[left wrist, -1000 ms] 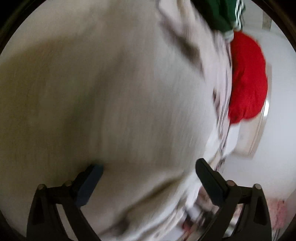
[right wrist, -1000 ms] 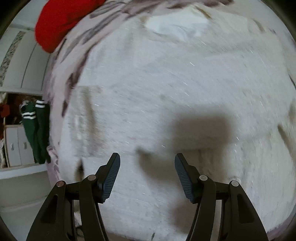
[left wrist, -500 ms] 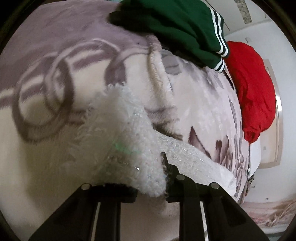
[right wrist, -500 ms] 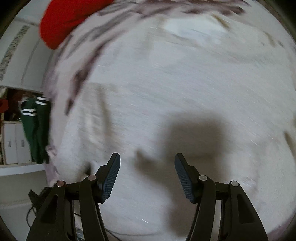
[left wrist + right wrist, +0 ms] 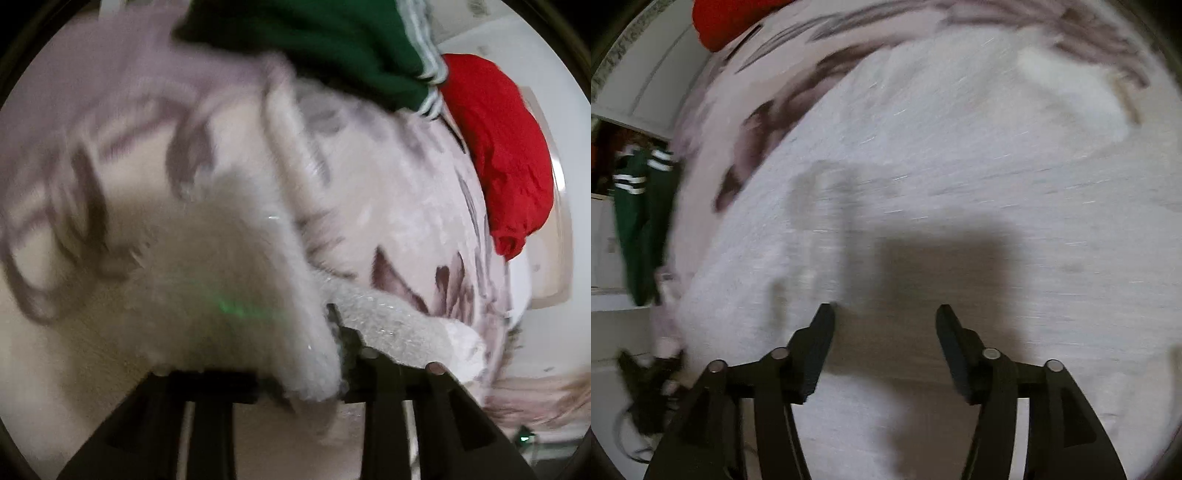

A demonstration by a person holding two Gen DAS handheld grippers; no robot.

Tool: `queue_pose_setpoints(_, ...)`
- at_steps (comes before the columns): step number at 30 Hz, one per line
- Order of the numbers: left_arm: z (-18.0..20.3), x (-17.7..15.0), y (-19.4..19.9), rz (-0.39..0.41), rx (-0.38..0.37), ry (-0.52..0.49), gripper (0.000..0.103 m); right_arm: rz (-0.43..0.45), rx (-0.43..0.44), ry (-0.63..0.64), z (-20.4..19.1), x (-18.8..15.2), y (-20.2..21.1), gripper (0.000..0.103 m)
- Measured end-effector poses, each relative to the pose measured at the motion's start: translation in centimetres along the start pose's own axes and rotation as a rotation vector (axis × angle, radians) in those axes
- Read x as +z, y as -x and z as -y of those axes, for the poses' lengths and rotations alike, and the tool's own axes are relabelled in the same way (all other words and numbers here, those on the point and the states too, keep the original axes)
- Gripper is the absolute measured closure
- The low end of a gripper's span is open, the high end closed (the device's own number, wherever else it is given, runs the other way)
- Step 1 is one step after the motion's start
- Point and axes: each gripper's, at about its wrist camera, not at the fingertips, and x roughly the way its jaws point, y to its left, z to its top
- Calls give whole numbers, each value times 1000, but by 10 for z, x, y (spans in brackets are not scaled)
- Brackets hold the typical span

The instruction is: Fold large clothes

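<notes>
— What do you have on the left wrist view?

— Item one: my left gripper (image 5: 334,354), black, clamped on a fold of the fluffy white fleece garment (image 5: 229,295), which drapes over both fingers. Behind it, a pale lilac blanket with dark floral print (image 5: 399,206). Upper centre, a dark green garment with white stripes (image 5: 332,44); to its right, a red cloth bundle (image 5: 506,155). All blurred.

— And the right wrist view?

— Far left, the green garment (image 5: 631,221) hangs at the bed's edge. Centre, my right gripper (image 5: 884,321), jaws spread apart and holding nothing, hovers over the white fleece (image 5: 960,166), which lies spread across the blanket (image 5: 746,122).
</notes>
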Motion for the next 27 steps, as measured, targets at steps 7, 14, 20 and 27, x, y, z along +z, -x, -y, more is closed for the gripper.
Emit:
queue_pose_setpoints(7, 101, -30, 49, 205, 177, -371, 91, 34, -280, 42, 48, -9, 10, 30)
queue_pose_setpoints(14, 211, -91, 73, 262, 165, -650, 92, 64, -185, -10, 76, -10, 21, 30)
queue_pose_setpoints(20, 295, -166, 56, 200, 113, -787, 92, 74, -81, -126, 145, -24, 48, 30)
queue_pose_setpoints(27, 377, -285, 16, 84, 19, -949, 93, 97, -74, -330, 285, -55, 88, 29)
